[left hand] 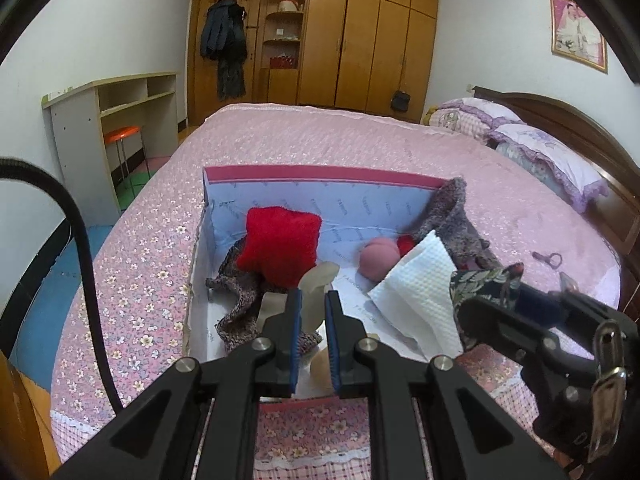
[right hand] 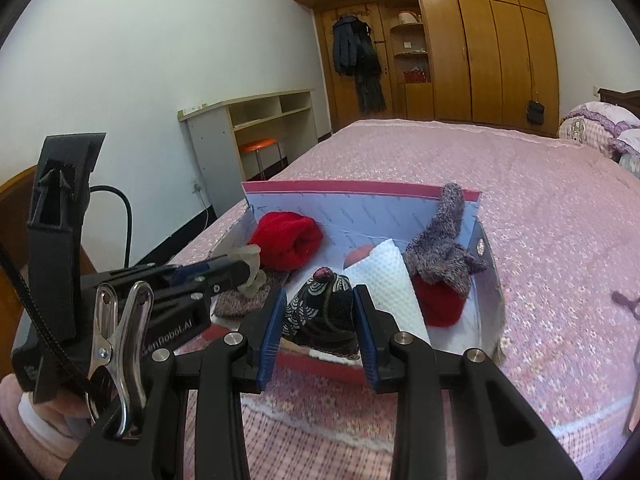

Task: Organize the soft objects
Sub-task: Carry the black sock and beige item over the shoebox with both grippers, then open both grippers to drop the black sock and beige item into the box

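Left gripper [left hand: 313, 304]: jaws closed on a translucent soft piece [left hand: 316, 284], long axis running toward 12 o'clock, tip over the box.
Right gripper [right hand: 318, 300]: jaws clamped on a dark patterned pouch [right hand: 320, 308], upright, knob end toward 12 o'clock, at the box's near edge.
Box [left hand: 320, 178]: open on the pink bedspread [left hand: 320, 140]; holds a red cushion [left hand: 280, 248] at 11 o'clock, grey knit [right hand: 440, 248] draped up the wall at 1 o'clock, white paper towel [right hand: 384, 276], pink ball [left hand: 378, 260].
Pouch vs left gripper: at 3 o'clock, beside the towel.
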`<state>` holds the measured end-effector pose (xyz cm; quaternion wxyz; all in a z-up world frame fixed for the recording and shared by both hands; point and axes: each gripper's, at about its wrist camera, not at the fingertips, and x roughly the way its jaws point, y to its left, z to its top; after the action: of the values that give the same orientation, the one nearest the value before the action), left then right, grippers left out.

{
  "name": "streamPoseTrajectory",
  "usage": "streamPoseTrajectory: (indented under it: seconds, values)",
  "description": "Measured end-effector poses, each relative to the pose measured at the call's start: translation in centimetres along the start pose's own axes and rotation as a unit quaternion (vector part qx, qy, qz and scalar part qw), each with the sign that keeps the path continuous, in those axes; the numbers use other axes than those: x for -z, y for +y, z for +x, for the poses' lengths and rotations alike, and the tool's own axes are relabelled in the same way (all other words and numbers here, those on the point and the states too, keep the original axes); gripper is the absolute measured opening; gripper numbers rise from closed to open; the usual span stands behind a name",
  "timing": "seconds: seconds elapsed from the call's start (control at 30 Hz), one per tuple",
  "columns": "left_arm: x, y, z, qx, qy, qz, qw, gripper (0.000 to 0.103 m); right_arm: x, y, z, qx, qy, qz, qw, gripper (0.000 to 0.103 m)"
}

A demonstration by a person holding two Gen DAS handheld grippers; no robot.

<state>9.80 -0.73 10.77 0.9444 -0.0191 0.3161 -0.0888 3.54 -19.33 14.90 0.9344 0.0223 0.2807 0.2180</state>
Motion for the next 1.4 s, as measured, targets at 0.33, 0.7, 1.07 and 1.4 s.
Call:
streamPoseTrajectory:
  seconds: [0.33,0.7,1.07,1.4]
  values:
    - [-0.3,0.4,3.0,-0.02,0.018,-0.001,0.9996,0.012,-0.7,-0.3,3.0,0.015,0.007,-0.005,1.0,0.035]
    - [-0.3,0.5,5.5,-0.024,0.038,-0.009,0.9989,0.013,-0.4,-1.9,6.6,0.033,0.043,0.013,0.998,0.035]
    - [-0.3,0.2,5.4,-0.026,0.037,-0.009,0.999,0.034,0.0,-2.9,7.0,0.025,0.049,0.037,0.998,0.035]
    - [-0.4,-0.2,3.4,-0.027,0.028,-0.015,0.9991,0.069,-0.8,-2.8,4.7,0.024,0.021,0.035,0.999,0.053]
